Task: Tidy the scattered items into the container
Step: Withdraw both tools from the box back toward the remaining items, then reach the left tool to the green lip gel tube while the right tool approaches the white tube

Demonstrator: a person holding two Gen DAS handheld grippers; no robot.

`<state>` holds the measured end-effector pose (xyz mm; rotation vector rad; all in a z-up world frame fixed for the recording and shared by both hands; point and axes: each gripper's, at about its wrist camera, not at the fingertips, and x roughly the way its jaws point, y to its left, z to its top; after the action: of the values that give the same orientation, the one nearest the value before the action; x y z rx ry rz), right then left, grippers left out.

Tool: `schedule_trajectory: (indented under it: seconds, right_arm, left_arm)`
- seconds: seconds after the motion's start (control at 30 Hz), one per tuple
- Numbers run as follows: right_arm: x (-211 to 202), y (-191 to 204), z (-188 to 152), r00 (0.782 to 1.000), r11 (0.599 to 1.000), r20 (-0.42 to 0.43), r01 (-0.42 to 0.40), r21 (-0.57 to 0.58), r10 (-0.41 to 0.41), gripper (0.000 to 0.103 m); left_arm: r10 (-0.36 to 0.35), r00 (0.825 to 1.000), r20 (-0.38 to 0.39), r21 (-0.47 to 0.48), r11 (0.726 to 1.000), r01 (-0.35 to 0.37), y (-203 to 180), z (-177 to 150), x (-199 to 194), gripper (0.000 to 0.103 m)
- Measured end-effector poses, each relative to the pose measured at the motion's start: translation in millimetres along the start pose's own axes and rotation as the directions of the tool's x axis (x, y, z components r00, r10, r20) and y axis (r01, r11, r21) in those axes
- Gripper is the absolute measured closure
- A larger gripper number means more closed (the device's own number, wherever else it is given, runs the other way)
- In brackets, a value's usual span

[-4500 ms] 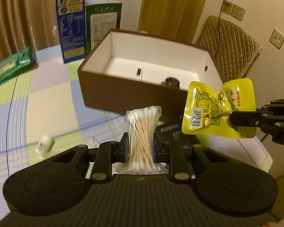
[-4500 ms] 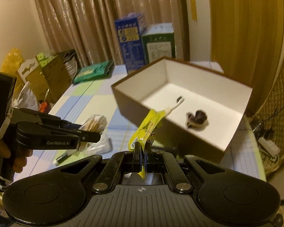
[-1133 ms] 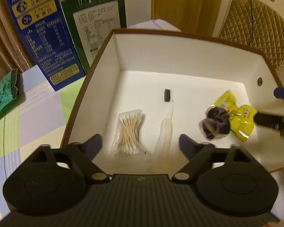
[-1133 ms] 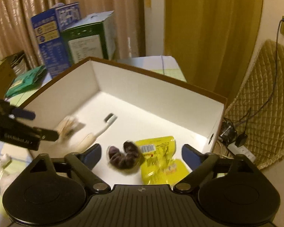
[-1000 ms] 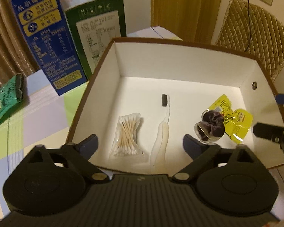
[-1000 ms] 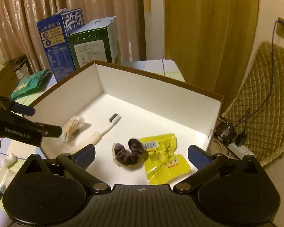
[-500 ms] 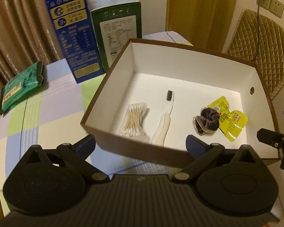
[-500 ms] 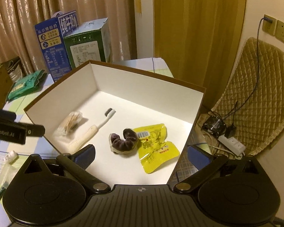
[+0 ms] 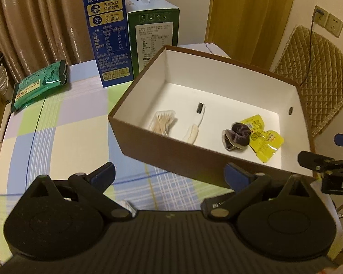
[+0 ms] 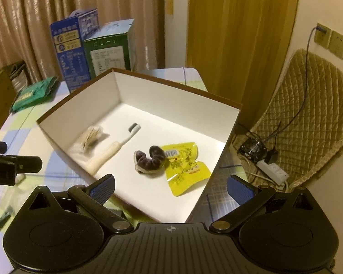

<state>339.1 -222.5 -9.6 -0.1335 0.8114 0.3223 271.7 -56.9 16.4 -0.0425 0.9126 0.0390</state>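
Both claws hang wide and empty — the left claw (image 9: 169,173) before the box (image 9: 171,153), the right claw (image 10: 170,186) over its near corner. Cotton swabs (image 9: 162,123), toothbrush (image 9: 195,125), scrunchie (image 10: 149,159) and yellow packet (image 10: 185,166) lie inside. For leftovers on the desk (image 9: 68,137) — approach low, pinch mid-item.

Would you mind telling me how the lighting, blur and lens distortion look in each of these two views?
Left wrist view: warm dim light, fairly sharp; the blue carton text is legible; fisheye bows the box edges. Right wrist view: same yellow cast, softer; the cotton swabs and green packet look smeared; black vignette at the corners.
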Motion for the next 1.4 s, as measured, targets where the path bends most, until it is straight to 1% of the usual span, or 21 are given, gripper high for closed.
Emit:
schedule_trajectory:
  seconds: [0.13, 0.3, 0.4, 0.5, 0.6, 0.73, 0.87, 1.0, 1.07, 1.17, 1.27, 1.4]
  right_arm:
    - [-8, 2, -4, 1.000, 1.000, 0.001, -0.028, -0.007, 0.028, 0.002]
    - [-15, 6, -9, 0.998, 0.998, 0.016, -0.053, -0.045, 0.053, 0.002]
    - [-21, 7, -13, 0.997, 0.996, 0.023, -0.070, -0.056, 0.071, 0.002]
    - [-29, 7, -18, 0.994, 0.992, 0.041, -0.102, -0.075, 0.106, 0.002]
    - [-37, 8, -24, 0.991, 0.989, 0.058, -0.116, -0.093, 0.122, 0.002]
    - [-44, 7, -34, 0.985, 0.982, 0.051, -0.162, -0.102, 0.168, 0.002]
    - [-49, 8, -44, 0.979, 0.977, 0.050, -0.193, -0.097, 0.198, 0.002]
    - [-49, 11, -56, 0.977, 0.976, 0.042, -0.205, -0.071, 0.208, 0.002]
    - [-49, 11, -63, 0.975, 0.976, 0.059, -0.210, -0.052, 0.213, 0.002]
    - [-48, 10, -74, 0.958, 0.962, 0.089, -0.272, -0.022, 0.273, 0.002]
    - [-38, 17, -74, 0.958, 0.959, 0.032, -0.283, -0.004, 0.283, 0.002]
    - [-31, 34, -75, 0.955, 0.955, -0.008, -0.295, -0.040, 0.295, 0.002]
  left_arm:
    - [0.017, 1.000, 0.011, -0.025, 1.000, -0.017, -2, -12, -14, 0.003]
    - [0.047, 0.999, 0.022, -0.031, 0.998, -0.047, -2, -27, -29, 0.003]
    - [0.053, 0.998, 0.027, -0.049, 0.997, -0.051, 0, -37, -39, 0.003]
    - [0.068, 0.997, 0.047, -0.062, 0.996, -0.065, 0, -48, -51, 0.003]
    - [0.071, 0.995, 0.066, -0.068, 0.995, -0.067, 0, -58, -61, 0.003]
    - [0.076, 0.994, 0.074, -0.067, 0.995, -0.071, -1, -71, -71, 0.003]
    - [0.072, 0.995, 0.071, -0.069, 0.995, -0.067, 2, -85, -78, 0.003]
    - [0.078, 0.995, 0.064, -0.086, 0.994, -0.072, 11, -104, -83, 0.003]
    - [0.087, 0.994, 0.061, -0.092, 0.992, -0.081, 17, -115, -84, 0.003]
    - [0.099, 0.994, 0.039, -0.105, 0.990, -0.094, 28, -132, -83, 0.004]
    - [0.109, 0.994, 0.013, -0.116, 0.988, -0.107, 39, -146, -81, 0.004]
    - [0.107, 0.994, -0.020, -0.129, 0.986, -0.109, 55, -158, -79, 0.006]
